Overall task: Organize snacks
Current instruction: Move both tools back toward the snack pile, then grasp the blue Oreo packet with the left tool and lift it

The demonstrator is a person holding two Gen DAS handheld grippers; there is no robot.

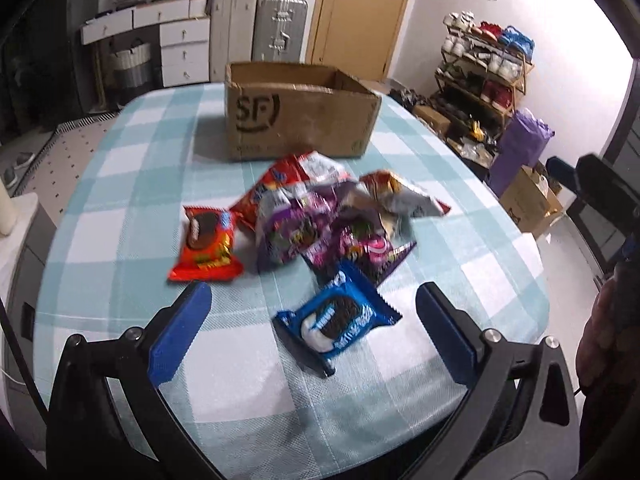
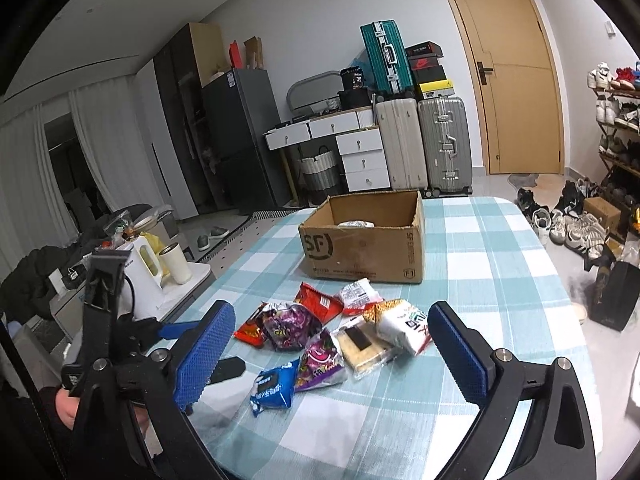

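Note:
A pile of snack packets lies on the checked tablecloth (image 1: 132, 184) in front of an open cardboard box (image 1: 300, 116). A blue cookie packet (image 1: 338, 318) lies nearest, between the tips of my open, empty left gripper (image 1: 314, 320). An orange cookie packet (image 1: 206, 246) lies to its left and purple packets (image 1: 304, 236) behind it. In the right wrist view my right gripper (image 2: 332, 346) is open and empty above the pile, with the blue packet (image 2: 276, 388), a purple packet (image 2: 320, 364) and a white packet (image 2: 404, 326) below it. The box (image 2: 368, 246) holds one silvery packet (image 2: 356, 223).
A white side table with a kettle (image 2: 142, 276) and a cup (image 2: 176, 262) stands left of the table. Suitcases (image 2: 444, 144), white drawers (image 2: 362, 156) and a door (image 2: 508, 76) are behind. A shoe rack (image 1: 484, 76) and boxes stand right.

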